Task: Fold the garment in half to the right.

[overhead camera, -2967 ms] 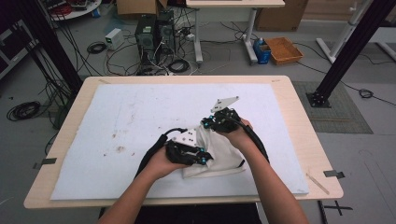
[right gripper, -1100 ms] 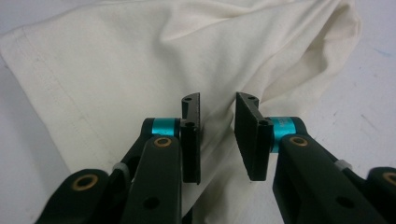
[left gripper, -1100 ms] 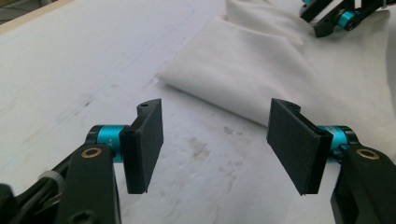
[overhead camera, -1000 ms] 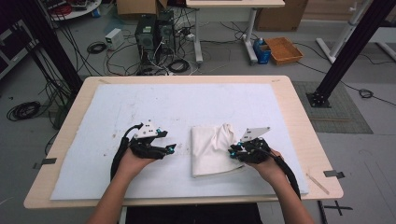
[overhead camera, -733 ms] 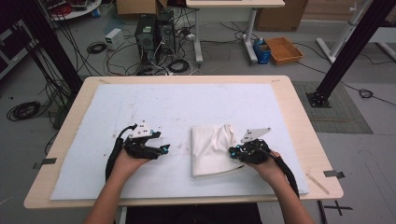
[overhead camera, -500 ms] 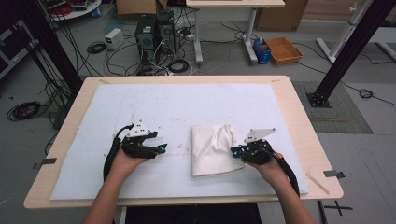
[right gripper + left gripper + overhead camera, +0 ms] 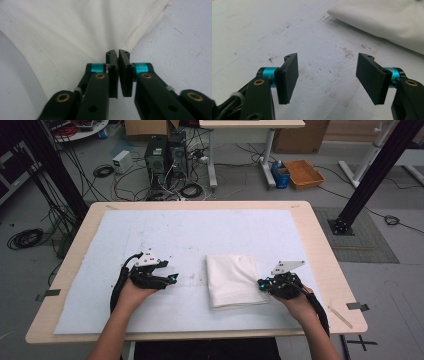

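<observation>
A cream cloth (image 7: 232, 280), folded into a flat rectangle, lies on the white mat (image 7: 200, 230) a little right of the table's middle. My right gripper (image 7: 260, 283) rests at the cloth's right edge. In the right gripper view its jaws (image 7: 117, 52) have just been opening. Only a thin slit shows between the pads, and the tips sit at the cloth's (image 7: 75, 30) hem, where its creases run together. My left gripper (image 7: 174, 279) lies on the mat well left of the cloth, open (image 7: 328, 57), with nothing between its pads. The cloth's corner (image 7: 387, 22) shows beyond it.
The mat is marked with small dark stains (image 7: 348, 53). The wooden table's bare rim (image 7: 330, 250) runs around the mat. Beyond the far edge the floor holds computer cases (image 7: 165, 155), cables and an orange box (image 7: 304, 172). A black frame post (image 7: 372, 170) stands at the right.
Three seconds ago both grippers met over the bunched cloth; then they drew apart. In the last second the left hand shifted slightly left and the cloth settled from a pulled peak into a flat rectangle.
</observation>
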`<state>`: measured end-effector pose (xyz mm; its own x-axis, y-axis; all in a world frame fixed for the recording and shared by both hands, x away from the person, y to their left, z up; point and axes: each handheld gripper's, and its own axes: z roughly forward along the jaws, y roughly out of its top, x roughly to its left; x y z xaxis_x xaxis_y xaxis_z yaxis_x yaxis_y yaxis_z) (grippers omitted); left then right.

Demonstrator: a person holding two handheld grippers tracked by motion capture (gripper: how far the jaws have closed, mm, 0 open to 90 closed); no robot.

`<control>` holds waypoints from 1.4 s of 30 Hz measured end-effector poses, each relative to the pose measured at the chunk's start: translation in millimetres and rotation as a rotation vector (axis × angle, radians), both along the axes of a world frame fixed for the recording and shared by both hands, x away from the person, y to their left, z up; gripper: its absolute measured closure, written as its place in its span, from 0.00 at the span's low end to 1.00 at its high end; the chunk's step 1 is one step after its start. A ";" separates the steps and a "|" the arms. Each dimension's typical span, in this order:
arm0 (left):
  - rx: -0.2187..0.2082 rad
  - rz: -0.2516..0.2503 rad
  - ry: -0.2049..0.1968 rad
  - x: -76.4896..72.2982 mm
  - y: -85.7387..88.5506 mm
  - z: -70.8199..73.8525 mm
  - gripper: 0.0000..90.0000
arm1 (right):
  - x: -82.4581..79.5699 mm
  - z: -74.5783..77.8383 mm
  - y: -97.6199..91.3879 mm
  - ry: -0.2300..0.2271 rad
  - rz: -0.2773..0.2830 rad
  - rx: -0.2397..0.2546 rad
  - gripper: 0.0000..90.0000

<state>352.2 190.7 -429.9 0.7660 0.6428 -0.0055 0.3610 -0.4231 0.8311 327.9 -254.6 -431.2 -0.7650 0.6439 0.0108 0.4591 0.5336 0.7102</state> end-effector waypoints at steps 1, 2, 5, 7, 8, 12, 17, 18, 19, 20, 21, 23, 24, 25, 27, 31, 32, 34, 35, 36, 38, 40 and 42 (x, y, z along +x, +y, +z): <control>0.001 0.001 0.003 0.6 1.0 -0.1 0.38 | 0.3 1.5 0.0 -0.013 -0.003 0.008 0.83; -0.003 0.008 0.004 1.1 1.9 -0.4 0.38 | 0.8 3.8 -0.2 -0.023 -0.001 0.021 0.79; -0.005 0.023 0.003 1.9 6.0 -0.2 0.37 | 4.3 12.7 1.0 -0.073 -0.031 0.057 0.64; -0.009 0.035 0.001 1.6 8.8 0.5 0.36 | 10.2 17.8 4.1 -0.099 -0.034 0.073 0.60; -0.007 0.038 -0.002 1.5 10.3 0.9 0.36 | 14.5 19.7 6.5 -0.113 -0.036 0.081 0.57; -0.010 0.054 -0.002 1.2 14.8 1.5 0.36 | 39.9 21.8 13.7 -0.124 -0.053 0.108 0.56; -0.007 0.065 0.008 3.1 19.1 -0.5 0.36 | 76.0 16.0 18.7 -0.064 -0.087 0.125 0.57; -0.008 0.067 0.010 3.5 19.5 -1.0 0.36 | 80.8 14.0 18.9 -0.057 -0.081 0.148 0.59; -0.004 0.066 0.011 3.7 20.2 -1.0 0.36 | 84.4 11.8 18.8 -0.042 -0.078 0.169 0.65; -0.002 0.068 0.012 3.6 20.5 -0.9 0.36 | 87.3 9.0 19.0 -0.025 -0.075 0.176 0.70; -0.001 0.068 0.010 3.4 20.6 -1.0 0.36 | 89.4 6.0 19.3 -0.012 -0.070 0.167 0.78; 0.006 0.066 0.007 2.8 20.7 -0.9 0.36 | 89.6 2.4 20.8 0.002 -0.059 0.129 0.94; 0.006 0.067 0.006 2.6 20.5 -0.9 0.36 | 88.6 1.9 21.2 -0.012 -0.054 0.127 0.96; 0.011 0.066 0.004 2.4 20.6 -0.9 0.36 | 86.7 2.7 21.6 -0.017 -0.053 0.133 0.96; 0.015 0.064 0.007 2.4 20.4 -0.8 0.36 | 84.3 5.0 21.6 -0.037 -0.058 0.127 0.97; 0.014 0.064 0.005 1.9 20.0 -0.6 0.36 | 83.7 7.9 15.7 -0.055 -0.075 0.132 0.97; 0.015 0.066 0.005 1.8 20.0 -0.5 0.36 | 84.3 7.3 13.4 -0.059 -0.081 0.131 0.97; 0.015 0.068 0.007 1.8 20.4 -0.6 0.36 | 84.7 5.9 10.6 -0.054 -0.087 0.129 0.97; 0.017 0.067 0.007 2.1 20.7 -0.7 0.36 | 84.6 4.8 9.5 -0.048 -0.097 0.130 0.97; 0.017 0.067 0.007 2.1 20.7 -0.7 0.36 | 84.6 4.8 9.5 -0.048 -0.097 0.130 0.97; 0.016 0.071 0.010 2.2 20.6 -1.4 0.36 | 85.5 0.4 6.2 -0.040 -0.110 0.118 0.97; 0.017 0.070 0.012 2.3 20.3 -1.7 0.36 | 85.6 -1.6 5.7 -0.034 -0.126 0.101 0.97; 0.019 0.068 0.013 2.6 20.3 -1.9 0.36 | 84.1 -0.3 6.5 -0.045 -0.133 0.092 0.89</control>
